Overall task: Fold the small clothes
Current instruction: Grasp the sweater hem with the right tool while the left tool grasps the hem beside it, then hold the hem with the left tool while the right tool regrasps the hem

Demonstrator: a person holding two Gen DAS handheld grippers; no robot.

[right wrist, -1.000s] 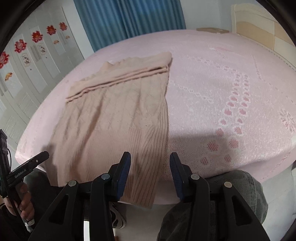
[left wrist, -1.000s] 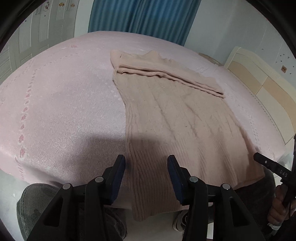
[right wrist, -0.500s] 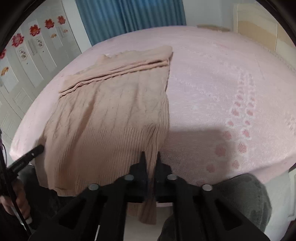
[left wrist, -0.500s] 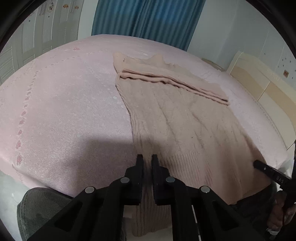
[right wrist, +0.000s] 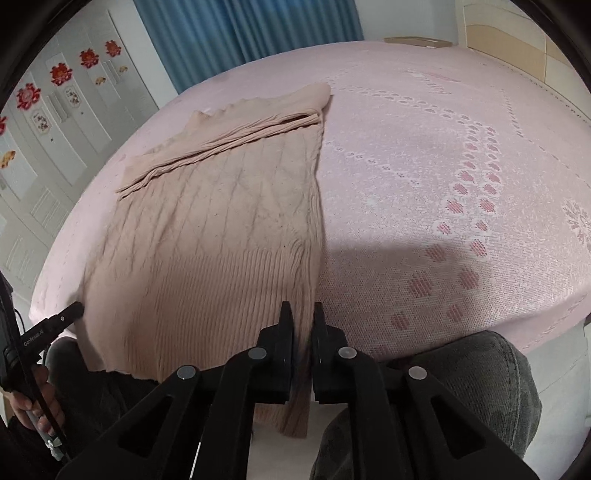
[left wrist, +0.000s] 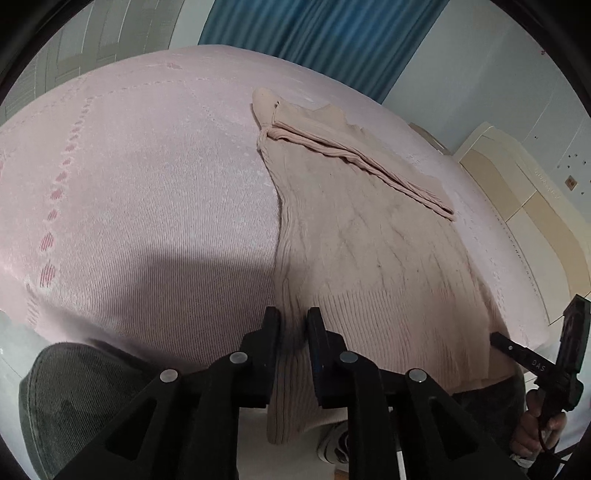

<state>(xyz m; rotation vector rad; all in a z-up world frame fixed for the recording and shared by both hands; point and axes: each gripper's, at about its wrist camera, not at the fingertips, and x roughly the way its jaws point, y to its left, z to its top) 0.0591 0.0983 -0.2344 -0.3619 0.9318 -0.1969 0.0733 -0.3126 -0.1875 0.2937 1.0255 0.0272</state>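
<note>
Pink bedspread (left wrist: 147, 192) fills both views; beige knit sweater (left wrist: 369, 251) lies flat on it, hem hanging over the near edge. Left gripper (left wrist: 293, 325) pinches the sweater's left hem corner. Right gripper (right wrist: 302, 321) pinches the right one.

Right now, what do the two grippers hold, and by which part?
Both hold the sweater: left gripper at its left bottom corner, right gripper at its right bottom corner.

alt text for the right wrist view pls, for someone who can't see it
The right tongs are shut on the near right edge of a beige knit sweater, which lies flat on a pink bedspread with its hem hanging over the bed's edge. The sleeves are folded across its far end, and blue curtains hang behind.
</note>
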